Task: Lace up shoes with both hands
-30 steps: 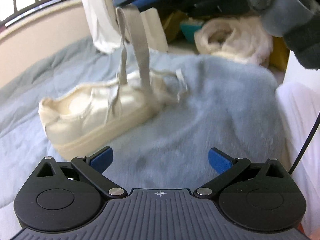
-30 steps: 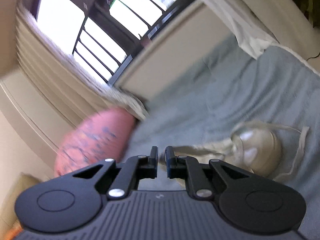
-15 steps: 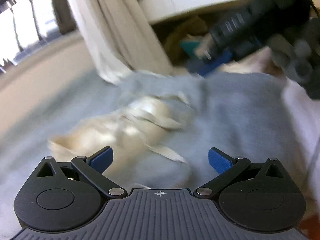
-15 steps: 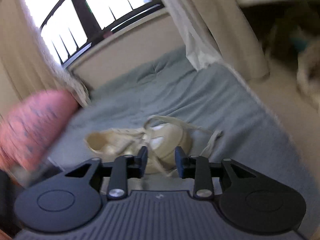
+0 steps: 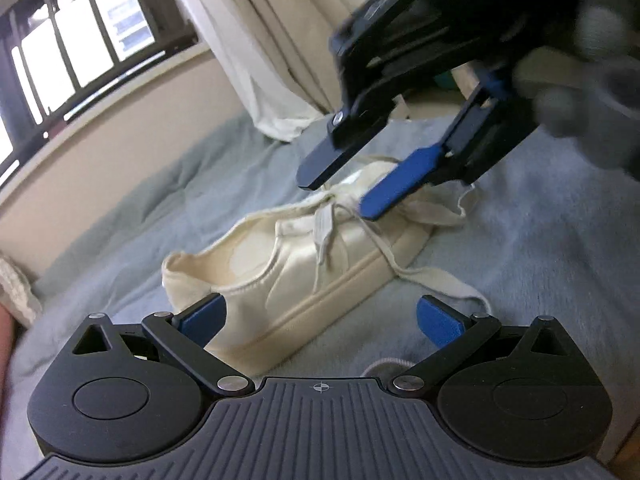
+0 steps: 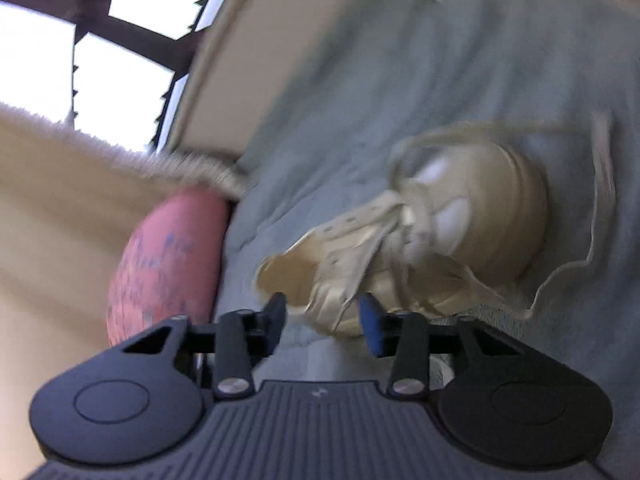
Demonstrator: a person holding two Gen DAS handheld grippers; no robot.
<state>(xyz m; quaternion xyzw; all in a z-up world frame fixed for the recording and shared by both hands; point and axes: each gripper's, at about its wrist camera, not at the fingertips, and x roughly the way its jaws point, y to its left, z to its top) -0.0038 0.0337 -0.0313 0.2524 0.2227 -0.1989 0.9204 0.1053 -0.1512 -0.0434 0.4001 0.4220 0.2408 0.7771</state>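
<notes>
I see one cream canvas sneaker (image 5: 304,276) lying on a grey-blue fleece blanket (image 5: 520,264), sole down and tipped a little onto its side, heel nearest my left camera and toe pointing away. Its thick rubber sole is the same pale cream. The flat off-white shoelace (image 5: 326,236) is loose: it is bunched near the tongue, one end trails off the toe side onto the blanket, and another strand loops wide around the toe (image 6: 600,200).

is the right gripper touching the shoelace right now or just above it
Cannot tell. In the left wrist view the open right gripper overlaps the lace on the shoe, showing neither gap nor contact; the right wrist view is blurred.
</notes>
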